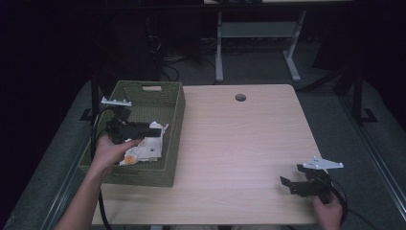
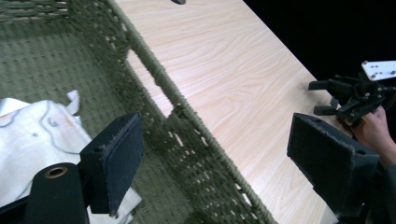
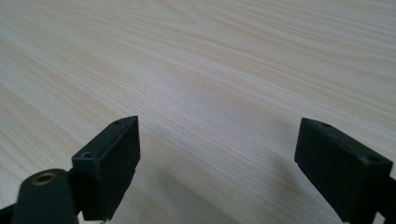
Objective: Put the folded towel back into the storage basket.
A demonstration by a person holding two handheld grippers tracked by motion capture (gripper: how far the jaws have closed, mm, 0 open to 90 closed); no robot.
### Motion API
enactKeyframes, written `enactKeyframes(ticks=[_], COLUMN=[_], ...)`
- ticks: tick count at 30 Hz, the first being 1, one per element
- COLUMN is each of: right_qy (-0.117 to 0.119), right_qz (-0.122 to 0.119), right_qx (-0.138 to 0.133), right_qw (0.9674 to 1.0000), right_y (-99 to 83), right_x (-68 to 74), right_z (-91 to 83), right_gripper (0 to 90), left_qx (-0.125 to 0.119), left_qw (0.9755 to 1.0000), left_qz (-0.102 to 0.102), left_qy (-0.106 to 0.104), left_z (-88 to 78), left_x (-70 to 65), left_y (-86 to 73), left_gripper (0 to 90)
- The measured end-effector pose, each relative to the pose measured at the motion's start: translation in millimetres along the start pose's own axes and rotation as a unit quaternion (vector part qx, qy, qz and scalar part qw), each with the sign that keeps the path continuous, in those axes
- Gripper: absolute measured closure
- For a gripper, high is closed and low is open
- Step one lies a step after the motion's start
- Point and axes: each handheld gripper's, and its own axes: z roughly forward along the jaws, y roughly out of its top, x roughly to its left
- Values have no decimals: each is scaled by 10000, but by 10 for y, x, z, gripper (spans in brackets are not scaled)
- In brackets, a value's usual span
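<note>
Left hand-held gripper (image 1: 143, 129), agape over basket (image 1: 173, 143)

Left tool (image 1: 143, 128) held in the left hand (image 1: 111, 151), forearm reaching in from below, jaws spread wide with nothing between them. Right tool (image 1: 293, 176) gripped low by the right hand (image 1: 329, 211), jaws likewise parted and empty.

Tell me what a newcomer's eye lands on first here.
The green woven basket at the table's left edge, with crumpled white cloth inside. The left gripper is over the cloth, jaws open. The right gripper hovers open over bare wooden table near the front right corner.
</note>
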Motion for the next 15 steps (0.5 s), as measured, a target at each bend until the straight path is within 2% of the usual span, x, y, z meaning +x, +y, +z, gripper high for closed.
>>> enactKeyframes(ticks=[8,15], right_qy=[20,32], right_qz=[-10,-22], right_qx=[74,4], right_qw=[10000,10000], right_y=[1,-5], right_x=[8,30], right_z=[8,-22], right_gripper=[138,138], left_qx=[-51,-120], left_qw=[9999,9998], left_qz=[92,128], left_qy=[-78,-129], left_z=[77,125], left_x=[-105,-166], left_y=[29,38], left_gripper=[189,190])
